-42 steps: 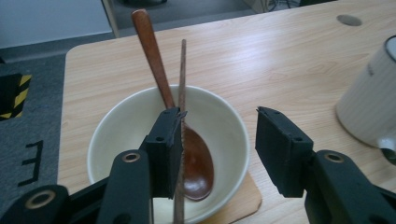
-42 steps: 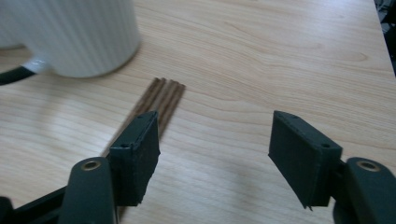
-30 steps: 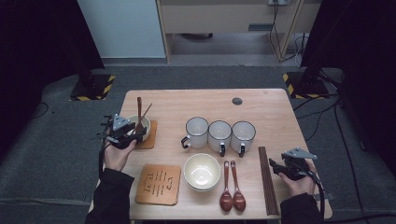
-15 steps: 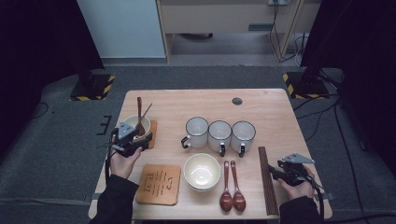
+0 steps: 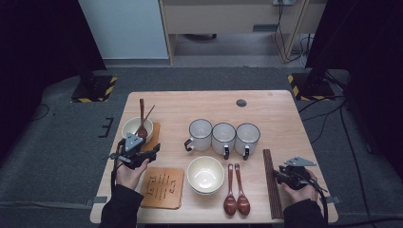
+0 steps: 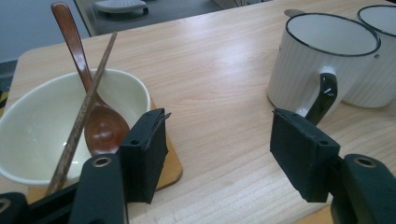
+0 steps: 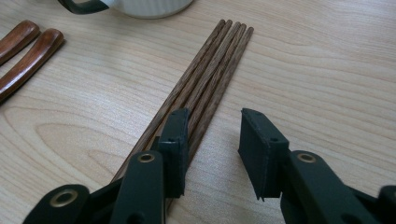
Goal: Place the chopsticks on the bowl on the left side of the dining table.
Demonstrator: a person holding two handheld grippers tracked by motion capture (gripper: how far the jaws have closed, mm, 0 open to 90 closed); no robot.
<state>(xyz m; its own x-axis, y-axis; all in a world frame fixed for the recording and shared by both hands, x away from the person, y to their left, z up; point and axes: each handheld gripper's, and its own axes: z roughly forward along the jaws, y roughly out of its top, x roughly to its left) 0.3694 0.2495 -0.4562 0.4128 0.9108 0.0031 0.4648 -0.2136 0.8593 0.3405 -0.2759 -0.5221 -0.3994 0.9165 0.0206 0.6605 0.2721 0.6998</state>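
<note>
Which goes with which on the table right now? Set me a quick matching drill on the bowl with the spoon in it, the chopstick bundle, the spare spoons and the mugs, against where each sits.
Things:
1. bowl with spoon
2. chopstick bundle
3. two spare spoons
4. three mugs

Places:
A. in a row at the middle of the table
B. by the right hand-held gripper, its open jaws over them
C. on a wooden coaster, just ahead of the open left hand-held gripper
D. flat, right of the empty bowl

Pairs: 1-C, 2-B, 3-D, 4-A
</note>
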